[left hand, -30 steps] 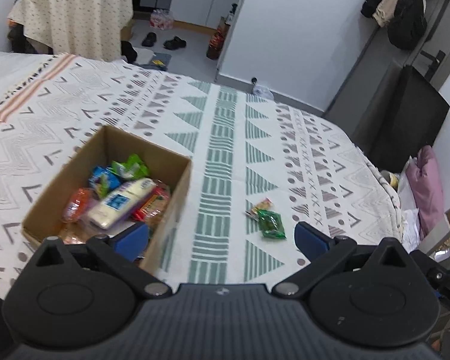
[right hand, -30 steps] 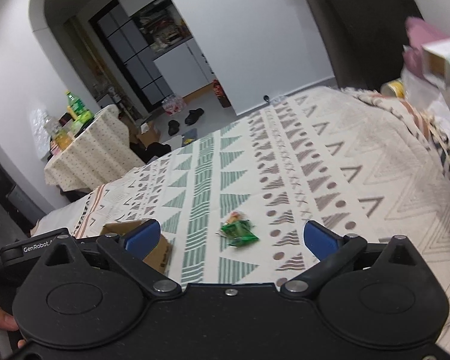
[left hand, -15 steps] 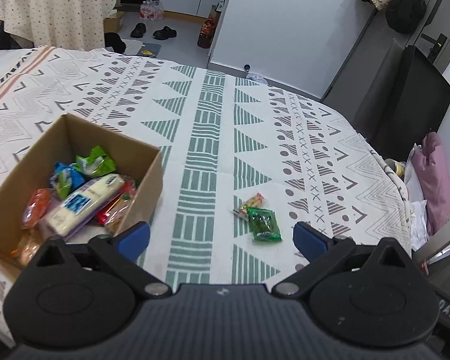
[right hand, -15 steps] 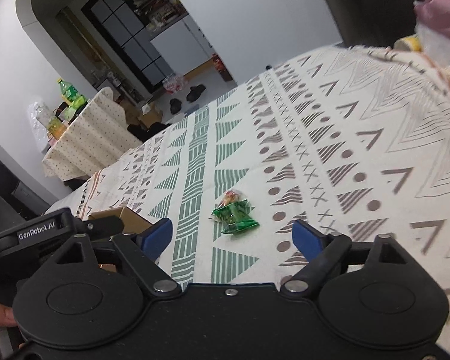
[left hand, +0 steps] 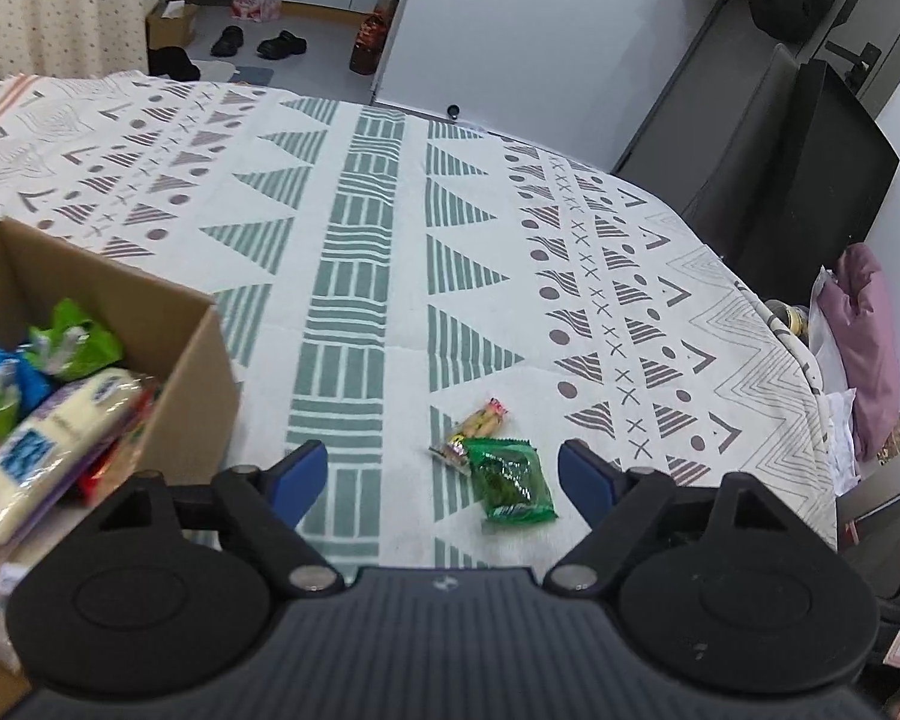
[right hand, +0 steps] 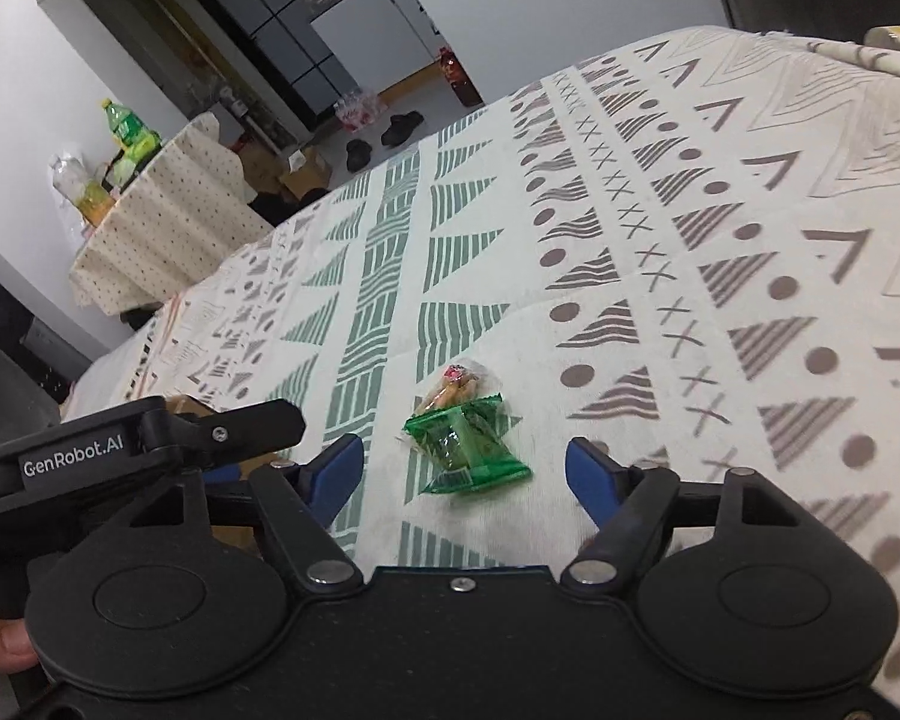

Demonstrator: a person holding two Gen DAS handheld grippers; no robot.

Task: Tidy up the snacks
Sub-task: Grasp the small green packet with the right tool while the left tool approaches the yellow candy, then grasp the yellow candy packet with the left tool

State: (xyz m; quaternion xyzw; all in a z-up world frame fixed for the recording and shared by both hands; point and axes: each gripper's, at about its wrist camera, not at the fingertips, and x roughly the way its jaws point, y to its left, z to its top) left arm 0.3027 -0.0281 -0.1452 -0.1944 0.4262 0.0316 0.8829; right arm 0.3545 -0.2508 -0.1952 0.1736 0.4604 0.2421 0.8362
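Only the left wrist view shows the cardboard box point(left hand: 198, 372) of snacks; beside it, the shiny green packet point(left hand: 513, 483) lies between both grippers' spread, just-narrowing jaws, untouched.

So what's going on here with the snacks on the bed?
A person is tidying snacks into a cardboard box on a patterned bedspread. The box already holds several packets. Two are left out on the cloth: a green packet and a small clear-wrapped snack touching it. Both the left hand-held gripper and the right hand-held gripper are aimed at that pair. Their jaws have just been closing a little, but they are open and grip nothing yet.
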